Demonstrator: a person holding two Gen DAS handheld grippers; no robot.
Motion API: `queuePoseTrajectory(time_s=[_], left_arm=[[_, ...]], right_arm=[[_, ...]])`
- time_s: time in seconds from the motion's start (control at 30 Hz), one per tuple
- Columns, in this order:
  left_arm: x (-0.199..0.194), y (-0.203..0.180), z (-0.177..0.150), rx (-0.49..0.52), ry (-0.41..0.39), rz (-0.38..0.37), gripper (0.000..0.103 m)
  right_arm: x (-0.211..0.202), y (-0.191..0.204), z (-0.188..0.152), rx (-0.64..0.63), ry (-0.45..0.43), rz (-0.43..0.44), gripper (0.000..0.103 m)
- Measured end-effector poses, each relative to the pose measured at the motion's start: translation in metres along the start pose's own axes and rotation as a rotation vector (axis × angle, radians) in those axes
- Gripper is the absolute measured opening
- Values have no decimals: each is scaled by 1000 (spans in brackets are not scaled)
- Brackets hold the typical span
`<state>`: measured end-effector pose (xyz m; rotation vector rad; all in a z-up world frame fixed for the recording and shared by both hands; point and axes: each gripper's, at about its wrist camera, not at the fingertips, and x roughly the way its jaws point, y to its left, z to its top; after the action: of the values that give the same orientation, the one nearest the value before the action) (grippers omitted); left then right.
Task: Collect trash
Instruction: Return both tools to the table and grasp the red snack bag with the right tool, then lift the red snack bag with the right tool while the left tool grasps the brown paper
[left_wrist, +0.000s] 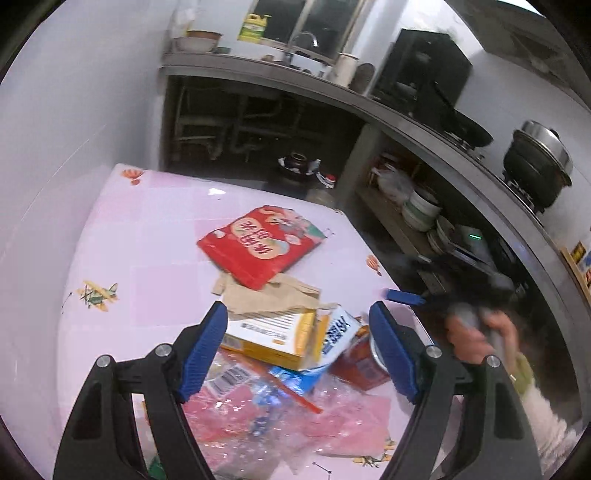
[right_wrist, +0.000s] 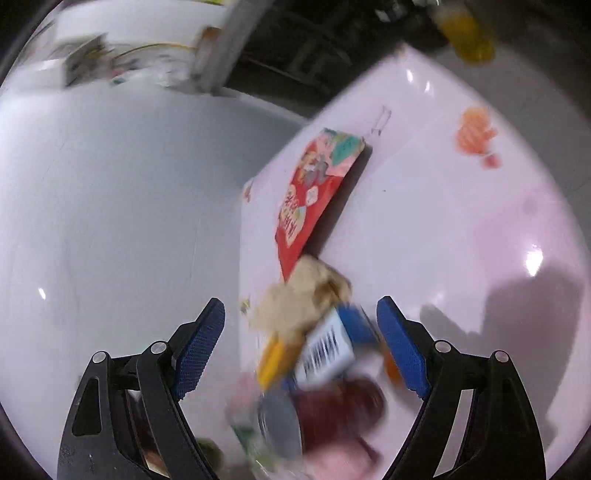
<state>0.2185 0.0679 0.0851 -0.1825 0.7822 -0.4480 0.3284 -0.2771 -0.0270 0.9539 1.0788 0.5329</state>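
Observation:
A pile of trash lies on the pink table: a red snack packet, crumpled brown paper, a yellow-white box, a blue-white carton, a red can and clear and pink plastic wrap. My left gripper is open and hovers over the boxes. My right gripper is open over the same pile, seen blurred: red packet, brown paper, barcode carton, can. The right gripper also shows in the left wrist view, held by a hand.
A steel counter with a wok, a pot and a sink stands behind the table. Bowls are stacked on a shelf beneath. A white wall is left of the table's edge.

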Motion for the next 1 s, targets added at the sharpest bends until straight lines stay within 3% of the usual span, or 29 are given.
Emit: queuePoseTrajectory(time_s=[0.13, 0.2, 0.4, 0.63, 0.77, 1.0], left_arm=[[3, 13, -3, -15, 5, 9, 77], [9, 14, -2, -28, 14, 12, 77], [22, 28, -2, -65, 23, 13, 77], [26, 39, -4, -93, 22, 21, 77], [27, 40, -7, -89, 31, 22, 77], [26, 46, -10, -95, 32, 23, 77]], right_arm=[[59, -24, 41, 112, 95, 35, 80], [79, -29, 53, 128, 131, 58, 68], [107, -12, 76, 118, 155, 46, 62], [132, -26, 82, 215, 169, 1, 15], [127, -31, 82, 229, 142, 41, 3], [59, -10, 81, 187, 7, 230, 0]])
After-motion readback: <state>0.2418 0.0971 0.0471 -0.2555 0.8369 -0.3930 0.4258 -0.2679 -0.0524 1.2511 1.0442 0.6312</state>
